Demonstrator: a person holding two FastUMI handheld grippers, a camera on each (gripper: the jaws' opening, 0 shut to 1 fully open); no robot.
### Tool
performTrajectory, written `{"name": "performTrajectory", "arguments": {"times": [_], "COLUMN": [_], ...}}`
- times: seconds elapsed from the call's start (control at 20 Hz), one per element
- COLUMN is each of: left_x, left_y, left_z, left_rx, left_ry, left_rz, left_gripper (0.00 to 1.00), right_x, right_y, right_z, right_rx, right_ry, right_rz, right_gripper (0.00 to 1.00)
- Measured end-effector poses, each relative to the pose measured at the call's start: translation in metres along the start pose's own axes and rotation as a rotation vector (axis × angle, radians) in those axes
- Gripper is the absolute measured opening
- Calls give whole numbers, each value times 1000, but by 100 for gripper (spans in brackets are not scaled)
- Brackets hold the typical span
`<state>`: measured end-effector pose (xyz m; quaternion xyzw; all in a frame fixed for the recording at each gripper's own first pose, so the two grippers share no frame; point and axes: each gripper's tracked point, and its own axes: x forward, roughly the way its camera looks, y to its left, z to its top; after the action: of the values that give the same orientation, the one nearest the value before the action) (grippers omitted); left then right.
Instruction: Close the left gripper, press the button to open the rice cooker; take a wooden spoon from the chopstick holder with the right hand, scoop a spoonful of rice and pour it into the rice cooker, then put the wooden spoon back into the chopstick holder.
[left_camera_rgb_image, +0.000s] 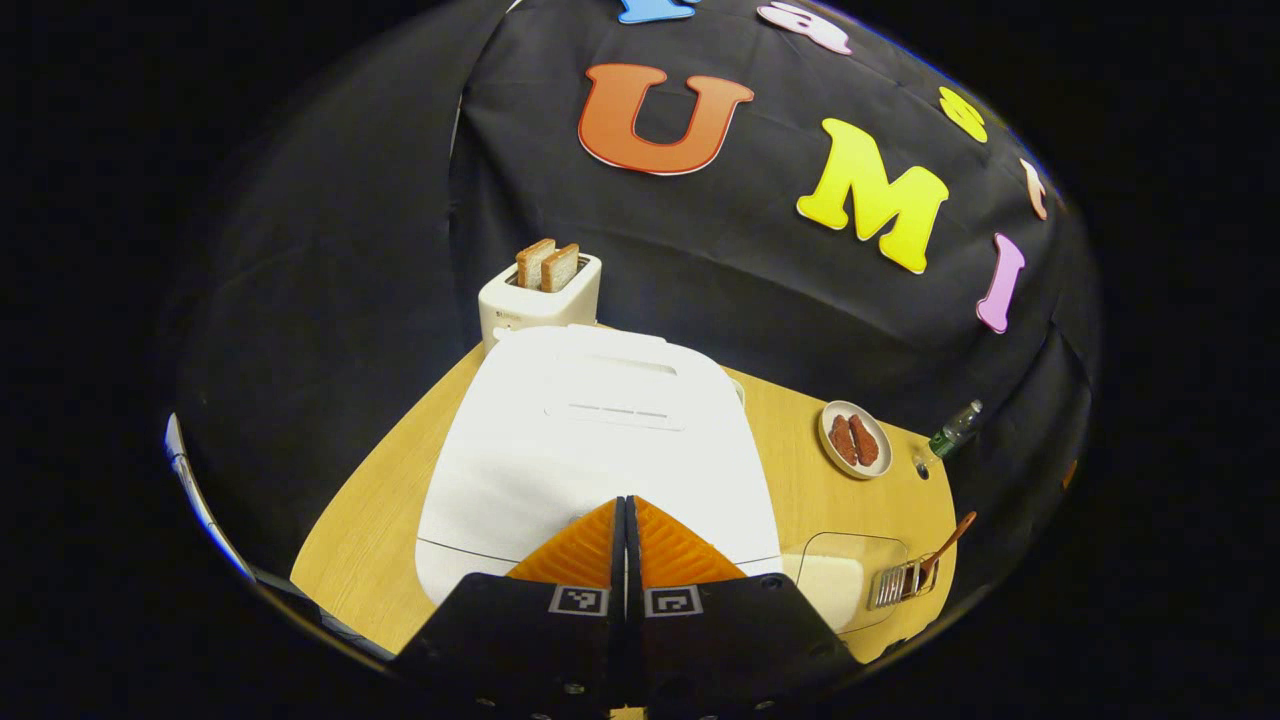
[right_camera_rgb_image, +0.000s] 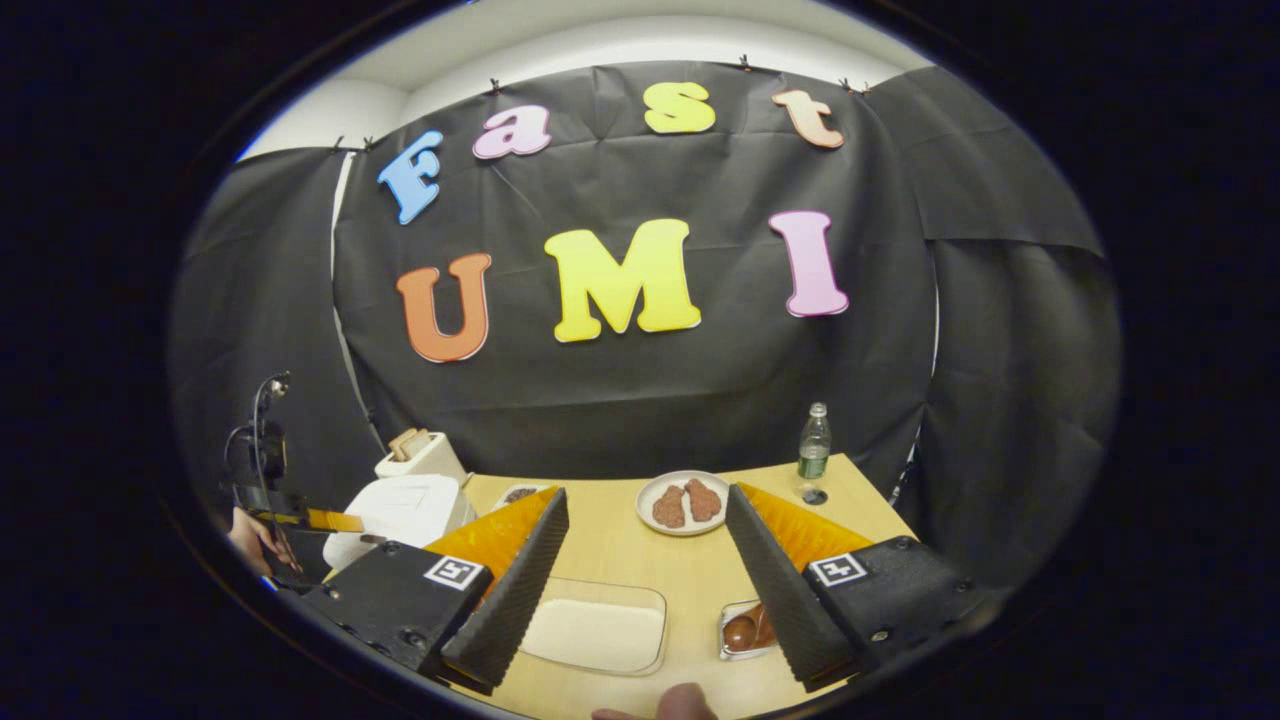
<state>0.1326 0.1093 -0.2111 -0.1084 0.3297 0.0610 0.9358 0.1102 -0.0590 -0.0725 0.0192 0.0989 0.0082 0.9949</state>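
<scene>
Left gripper view: I see my left gripper with its fingers pressed flat together, nothing between them, tips over the front edge of the white, rounded plastic rice cooker, whose lid is down. I cannot tell whether the tips touch the lid. Behind the cooker stands a white toaster with two bread slices sticking up; small grey print on its front is too small for me to read. To the right, on the light wooden table, lie a clear shallow tray of white rice and, just beside it, a wire chopstick holder with the wooden spoon leaning out of it, its handle tilted up and to the right.

In the right gripper view, my right gripper is held level above the table, fingers spread wide and empty. The rice tray lies between them, nearer the left finger; the spoon's brown bowl sits in the holder just beside the right finger. Farther off are a plate with two brown pieces and a green-labelled bottle, its label unreadable. At far left, a hand holds the other gripper at the cooker.
</scene>
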Motion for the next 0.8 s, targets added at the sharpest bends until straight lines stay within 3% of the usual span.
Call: {"name": "performTrajectory", "arguments": {"times": [0.3, 0.35, 0.4, 0.7, 0.8], "left_x": [9, 8, 9, 7, 0], "left_y": [3, 3, 4, 4, 1], "left_z": [-11, -15, -24, -15, 5], "left_rx": [-42, -53, -63, -81, -91], "left_ry": [43, 57, 90, 72, 10], "left_rz": [-9, -11, -12, -12, 1], "left_gripper": [0, 10, 0, 0, 0], "right_x": [3, 3, 3, -1, -7], "right_y": [-3, -2, -1, 2, -1], "right_z": [-4, -4, -4, -1, 5], "right_rx": [-1, -2, -4, -18, -21], "right_ry": [24, 23, 24, 19, 2], "right_rz": [-5, -3, 1, 12, 8], "right_gripper": [99, 99, 99, 100, 100]}}
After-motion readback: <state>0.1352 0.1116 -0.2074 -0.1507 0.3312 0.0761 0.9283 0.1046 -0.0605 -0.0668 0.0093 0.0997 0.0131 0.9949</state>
